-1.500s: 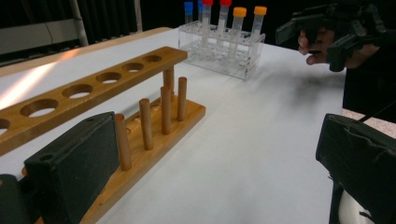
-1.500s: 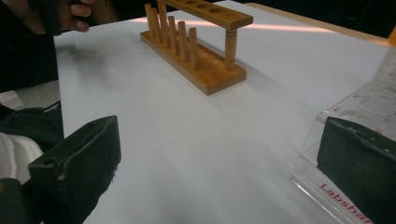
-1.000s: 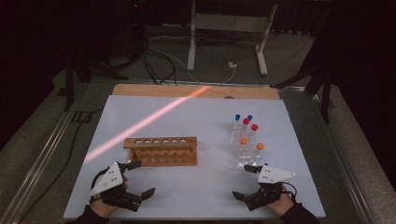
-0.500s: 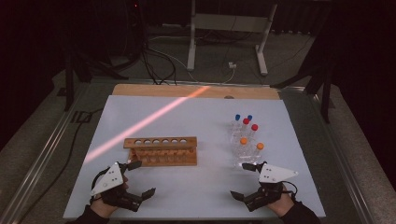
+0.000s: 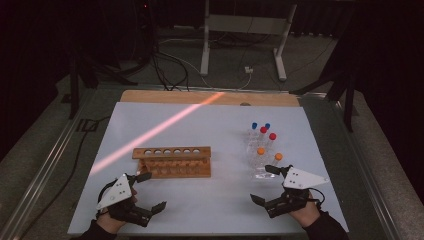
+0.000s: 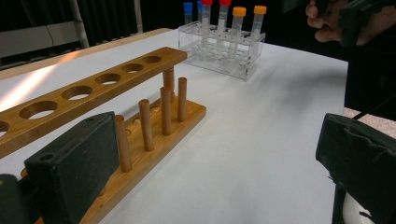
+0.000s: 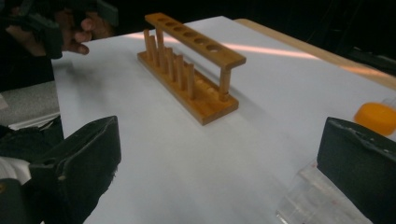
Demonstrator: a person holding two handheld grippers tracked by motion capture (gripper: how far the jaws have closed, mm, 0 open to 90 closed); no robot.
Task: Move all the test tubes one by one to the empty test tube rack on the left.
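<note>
1. Orange-capped tube (image 5: pixel 278 157) stands at the near right corner of the clear plastic rack (image 5: pixel 260 150), on the right half of the white table sheet (image 5: pixel 225 125). A second orange-capped tube (image 5: pixel 260 151) stands just beside it; red-capped tubes (image 5: pixel 272 136) and blue-capped tubes (image 5: pixel 254 126) occupy the rows behind. All tubes are upright and seated.

2. Right gripper (image 5: pixel 265 184) rests on the sheet immediately in front of the clear plastic rack. Its jaws stand wide apart and hold nothing. In the right gripper view, one jaw sits next to the rack's near corner (image 7: pixel 317 200), with an orange cap (image 7: pixel 376 116) just behind it.

3. Wooden rack (image 5: pixel 172 161) lies at the centre-left of the sheet, well apart from the clear plastic rack. Its top rail carries a row of round holes (image 6: pixel 77 92), all vacant.

4. Left gripper (image 5: pixel 144 191) rests near the front-left end of the wooden rack. Its jaws are also spread wide and hold nothing.

5. Step in hand, as a judgement: start position, before the first pick. No tube is lifted and neither gripper touches one.

6. Next move, as a judgement: raise the right gripper, bring its jaws to either side of the nearest orange-capped tube below the cap, and close. The neighbouring tube stands close, so the approach calls for a narrow, level entry. Lift straight up to clear the rack wall before travelling toward the wooden rack.
</note>
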